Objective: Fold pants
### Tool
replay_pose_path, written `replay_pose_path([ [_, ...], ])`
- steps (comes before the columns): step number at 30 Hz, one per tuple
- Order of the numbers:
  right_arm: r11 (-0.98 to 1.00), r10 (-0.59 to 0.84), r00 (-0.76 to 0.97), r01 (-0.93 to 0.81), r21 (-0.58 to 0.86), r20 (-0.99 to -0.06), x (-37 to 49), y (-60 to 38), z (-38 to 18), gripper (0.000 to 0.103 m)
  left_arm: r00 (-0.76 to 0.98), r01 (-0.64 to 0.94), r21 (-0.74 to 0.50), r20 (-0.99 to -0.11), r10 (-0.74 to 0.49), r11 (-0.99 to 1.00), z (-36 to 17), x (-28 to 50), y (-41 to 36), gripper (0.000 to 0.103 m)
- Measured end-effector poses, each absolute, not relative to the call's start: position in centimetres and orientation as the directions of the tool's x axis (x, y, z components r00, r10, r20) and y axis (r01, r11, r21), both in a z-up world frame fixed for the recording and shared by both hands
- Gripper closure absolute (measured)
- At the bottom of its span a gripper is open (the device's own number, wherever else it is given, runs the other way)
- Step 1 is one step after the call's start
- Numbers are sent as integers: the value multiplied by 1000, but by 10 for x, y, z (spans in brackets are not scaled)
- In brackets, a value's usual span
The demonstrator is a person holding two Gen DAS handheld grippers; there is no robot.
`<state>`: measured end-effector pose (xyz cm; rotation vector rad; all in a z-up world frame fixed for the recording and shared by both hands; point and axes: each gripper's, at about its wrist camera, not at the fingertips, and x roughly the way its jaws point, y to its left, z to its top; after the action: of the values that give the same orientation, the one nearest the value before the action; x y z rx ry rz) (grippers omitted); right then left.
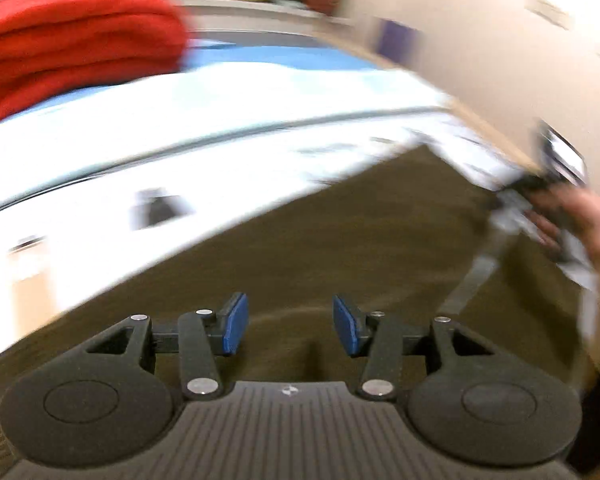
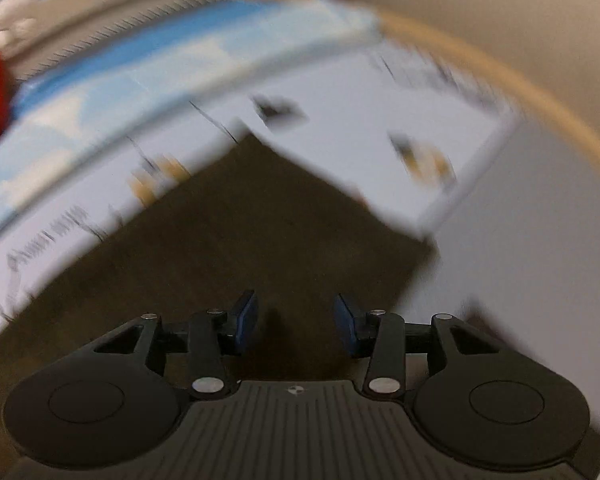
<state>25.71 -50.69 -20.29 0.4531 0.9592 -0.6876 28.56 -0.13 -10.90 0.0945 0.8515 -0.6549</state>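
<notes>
Left wrist view is pretty blurry, but the left gripper (image 1: 290,324) has its blue pads (image 1: 236,324) spread apart with nothing between them, right over the olive-brown pants (image 1: 320,240) lying flat on a white sheet (image 1: 140,152). A red blanket (image 1: 72,40) sits at the far left, and a hand (image 1: 588,224) shows at the right edge. Right gripper (image 2: 296,324) is released too, empty, above the same pants (image 2: 260,220).
</notes>
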Motion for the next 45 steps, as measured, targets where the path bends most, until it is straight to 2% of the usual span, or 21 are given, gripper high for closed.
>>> replay_pose_path([
  [2,632,-260,294,772,68,-920,249,-515,-228,54,545,430,-124,-754,-366,894,-111,295,26,50],
  [3,617,-263,321,781,97,-910,244,-518,-228,48,568,365,-105,-763,-311,925,-111,300,37,47],
  [4,631,-283,328,771,82,-901,246,-518,-227,48,587,289,-80,-772,-243,954,-112,302,51,37],
  [5,648,-303,326,759,57,-895,249,-516,-228,48,597,198,-38,-788,-151,979,-112,303,64,32],
  [6,658,-314,335,752,51,-889,250,-514,-227,51,599,112,2,-798,-66,994,-112,306,82,29],
  [8,654,-316,358,753,71,-879,251,-510,-229,73,583,-56,64,-808,85,996,-113,310,115,27],
  [9,650,-328,364,757,72,-872,251,-509,-228,95,561,-132,96,-813,154,987,-116,311,131,25],
  [11,632,-361,360,773,58,-860,252,-515,-220,97,501,-267,180,-813,296,947,-117,316,165,22],
  [13,560,-413,340,827,60,-845,245,-522,-211,97,435,-344,236,-818,377,909,-122,311,198,19],
  [18,599,-416,292,800,-18,-861,249,-517,-221,87,386,-358,168,-869,309,918,-146,314,234,19],
  [21,571,-396,332,819,53,-856,244,-518,-206,72,414,-318,124,-874,255,940,-157,318,241,19],
  [22,572,-400,347,818,65,-849,242,-516,-199,71,421,-308,105,-876,234,946,-161,319,239,21],
  [23,578,-407,355,814,63,-842,241,-514,-194,71,428,-301,78,-880,207,951,-166,317,240,26],
  [25,595,-413,388,800,78,-824,238,-509,-181,71,455,-291,20,-877,156,957,-167,316,241,51],
  [26,605,-408,407,791,92,-817,236,-507,-175,71,472,-289,33,-865,173,957,-165,316,241,57],
  [28,638,-392,454,761,119,-800,232,-497,-159,71,544,-277,90,-806,233,957,-158,312,236,60],
  [30,683,-367,503,717,141,-782,227,-484,-143,71,573,-237,183,-766,289,954,-155,311,224,60],
  [32,749,-333,570,643,157,-751,222,-466,-126,71,557,-243,177,-780,286,954,-156,311,224,59],
  [36,879,-224,668,453,148,-710,208,-427,-99,71,506,-313,147,-811,296,938,-144,308,233,37],
  [40,952,-131,719,283,115,-682,186,-399,-81,68,536,-273,165,-792,293,948,-119,292,224,34],
  [45,978,-99,747,194,73,-658,162,-390,-66,67,526,-246,144,-811,257,958,-93,264,217,32],
])
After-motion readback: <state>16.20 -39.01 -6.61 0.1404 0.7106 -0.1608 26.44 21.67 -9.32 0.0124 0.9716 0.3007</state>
